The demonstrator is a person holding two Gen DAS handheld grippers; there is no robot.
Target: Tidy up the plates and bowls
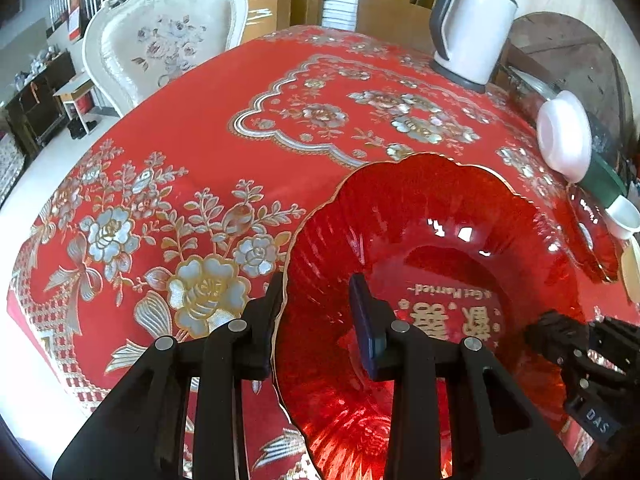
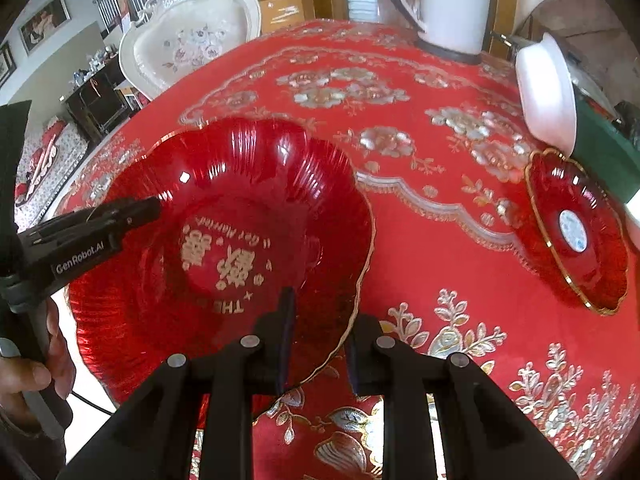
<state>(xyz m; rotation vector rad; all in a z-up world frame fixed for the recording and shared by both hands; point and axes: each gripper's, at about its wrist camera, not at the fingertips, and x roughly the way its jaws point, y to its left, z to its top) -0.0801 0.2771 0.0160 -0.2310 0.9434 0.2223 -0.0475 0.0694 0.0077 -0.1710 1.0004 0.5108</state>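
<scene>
A large red glass plate (image 1: 448, 240) with gold characters and a gold scalloped rim is held over the red tablecloth. My left gripper (image 1: 320, 320) straddles its left rim, one finger outside and one inside. My right gripper (image 2: 320, 336) straddles its right rim (image 2: 360, 280) the same way; the plate (image 2: 224, 208) fills the left of that view. Both sets of jaws look closed on the rim. A smaller red glass plate (image 2: 576, 232) lies at the right. A white bowl (image 2: 546, 92) leans on its side beyond it.
A white electric kettle (image 1: 472, 28) stands at the table's far edge. A dark green object (image 2: 604, 160) lies behind the white bowl. A white cup (image 1: 624, 216) sits at the right edge. A white ornate chair (image 1: 160, 36) stands beyond the table.
</scene>
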